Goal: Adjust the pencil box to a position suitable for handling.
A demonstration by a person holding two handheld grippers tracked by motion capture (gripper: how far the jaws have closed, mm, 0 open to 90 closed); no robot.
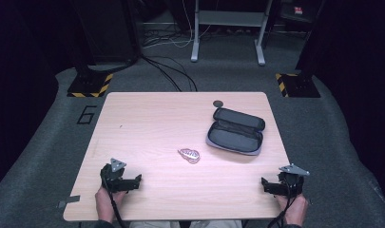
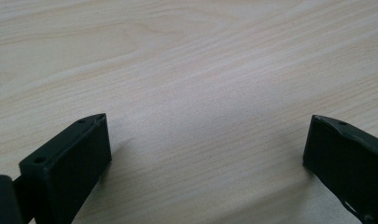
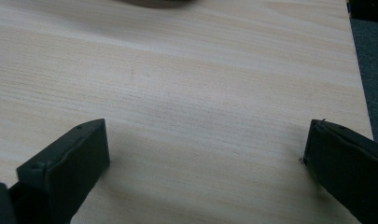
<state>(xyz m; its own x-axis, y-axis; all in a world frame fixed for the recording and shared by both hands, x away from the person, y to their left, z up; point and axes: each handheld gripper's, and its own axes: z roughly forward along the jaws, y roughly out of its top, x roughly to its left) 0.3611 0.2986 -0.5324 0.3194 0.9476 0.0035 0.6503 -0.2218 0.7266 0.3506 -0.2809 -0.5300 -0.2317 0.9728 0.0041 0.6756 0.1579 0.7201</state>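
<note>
High view: left gripper (image 1: 133,182) and right gripper (image 1: 267,186), jaws apart, rest on table (image 1: 152,118).

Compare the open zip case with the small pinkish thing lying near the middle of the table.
The zip case is dark grey, long and far larger; the small pinkish thing is pale, leaf-shaped and tiny beside it. The zip case lies open, its inside showing, on the right half of the table; the small pinkish thing lies flat near the middle. What the small thing is cannot be told. Both rest on the wood, away from both claws.
</note>
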